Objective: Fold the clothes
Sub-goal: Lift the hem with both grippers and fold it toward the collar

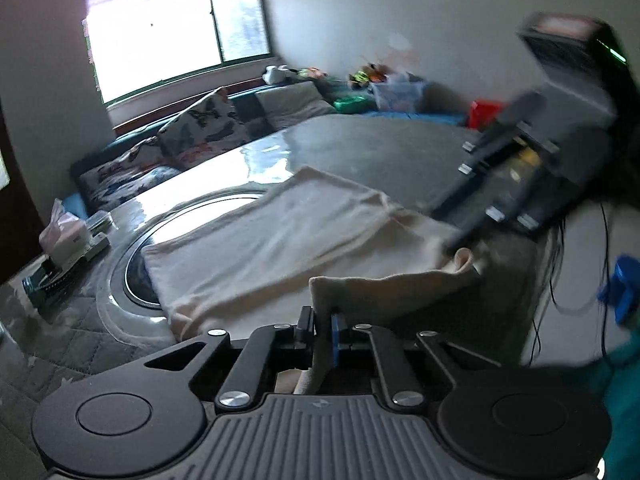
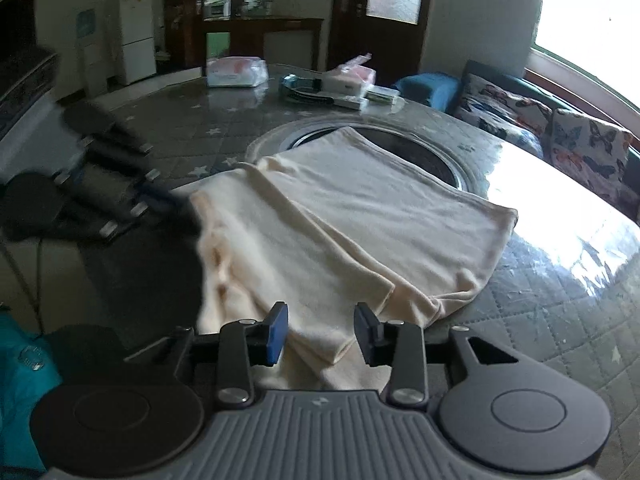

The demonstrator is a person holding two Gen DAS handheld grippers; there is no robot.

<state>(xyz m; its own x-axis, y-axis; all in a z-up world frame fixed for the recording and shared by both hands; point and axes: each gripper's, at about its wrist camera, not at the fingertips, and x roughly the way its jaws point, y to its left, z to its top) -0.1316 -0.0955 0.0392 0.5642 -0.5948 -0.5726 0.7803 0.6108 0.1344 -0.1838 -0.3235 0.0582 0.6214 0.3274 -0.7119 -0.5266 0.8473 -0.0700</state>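
Note:
A cream garment (image 1: 276, 236) lies partly folded on the grey table (image 1: 380, 148). My left gripper (image 1: 322, 328) is shut on the garment's near edge, which rises in a fold between its fingers. In the right wrist view the same garment (image 2: 360, 216) spreads across the table (image 2: 560, 300), with one part folded over the other. My right gripper (image 2: 322, 330) is open, its fingers either side of the garment's near corner without pinching it. The right gripper shows blurred in the left wrist view (image 1: 454, 240). The left gripper shows blurred in the right wrist view (image 2: 184, 208).
A round inset (image 2: 424, 152) sits in the table's middle under the garment. Tissue packs and boxes (image 2: 344, 80) lie at the table's far side. A sofa with butterfly cushions (image 2: 580, 140) stands by the window. A cable (image 1: 552, 276) hangs off the table edge.

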